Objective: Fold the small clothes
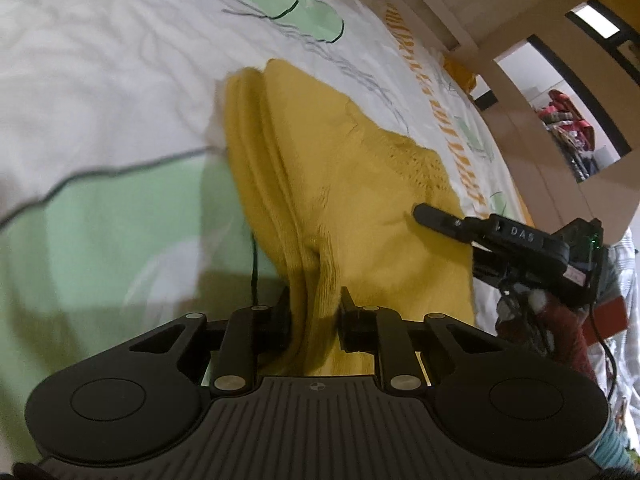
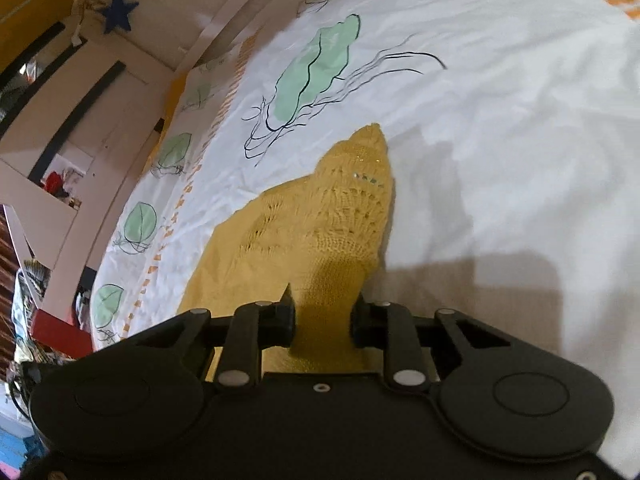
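With both my left gripper (image 1: 316, 316) and right gripper (image 2: 323, 316) clenched on the mustard-yellow knitted garment (image 1: 360, 200), I judge the fold is mid-carry, and next I must lay the lifted edge evenly.

Home bedroom, likely a child's. Work surface is a bed: white duvet cover (image 2: 500, 92), wrinkled, printed with green leaf shapes (image 2: 316, 68) in dark scribbled outline and an orange patterned border (image 1: 448, 120). Pale wooden bed frame (image 1: 448, 4) runs along the far edge. A blue felt star (image 2: 118, 10) hangs on light-wood furniture. Open cupboard shelves (image 1: 568, 128) hold what looks like piled colourful clothes, too blurred to be sure.
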Demonstrator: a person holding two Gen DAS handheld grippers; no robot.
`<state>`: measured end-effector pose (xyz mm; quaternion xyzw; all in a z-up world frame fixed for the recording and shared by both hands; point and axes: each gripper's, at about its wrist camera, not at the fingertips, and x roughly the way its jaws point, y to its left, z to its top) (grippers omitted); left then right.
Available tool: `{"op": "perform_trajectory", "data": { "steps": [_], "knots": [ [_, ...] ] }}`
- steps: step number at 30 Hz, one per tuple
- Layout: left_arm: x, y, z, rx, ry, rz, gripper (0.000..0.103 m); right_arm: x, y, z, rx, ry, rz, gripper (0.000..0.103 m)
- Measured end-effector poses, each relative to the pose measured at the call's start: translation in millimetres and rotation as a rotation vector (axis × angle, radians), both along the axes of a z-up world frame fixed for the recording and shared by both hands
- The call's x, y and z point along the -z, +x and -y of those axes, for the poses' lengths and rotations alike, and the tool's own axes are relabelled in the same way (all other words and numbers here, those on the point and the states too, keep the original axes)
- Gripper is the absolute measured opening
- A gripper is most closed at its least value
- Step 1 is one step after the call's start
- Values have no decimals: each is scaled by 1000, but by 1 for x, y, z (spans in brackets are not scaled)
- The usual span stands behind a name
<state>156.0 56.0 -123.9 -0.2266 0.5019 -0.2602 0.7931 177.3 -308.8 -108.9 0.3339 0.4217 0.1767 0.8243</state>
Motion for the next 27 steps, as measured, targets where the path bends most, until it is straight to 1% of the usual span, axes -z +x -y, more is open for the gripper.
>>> {"op": "perform_trajectory", "data": {
  "steps": [2,4,5,6,7,8,9,12,16,19,22,24,27],
  "knots": [
    [2,-5,-4,-21,-6,3,20,3,-3,2,18,-16,13,38],
    [4,-9,-7,-48,-24,-4,20,7,-4,4,35,-15,26,39],
    [4,-10,-7,-56,-27,-5,20,9,-5,5,44,-18,38,42],
    [4,-11,-5,-59,-23,1,21,9,-7,5,55,-24,52,45],
    [3,-14,-4,-56,-15,10,21,10,-8,5,59,-28,63,45],
    [3,-17,-1,-51,-5,21,21,10,-10,5,62,-28,71,48],
    [2,-19,1,-49,4,33,21,10,-12,6,69,-21,76,50],
    [1,-25,0,-45,20,55,21,8,-21,9,91,-3,71,52],
    [-1,-27,3,-44,38,80,21,8,-44,16,105,49,52,54],
    [-2,-34,8,-36,76,124,21,9,-58,12,91,85,42,56],
    [-4,-41,12,-31,112,164,21,6,-69,2,61,77,41,58],
    [-4,-43,13,-32,120,177,22,6,-75,-5,36,67,35,58],
    [-3,-43,9,-41,101,170,22,7,-82,-15,-5,52,32,58]
  ]
}}
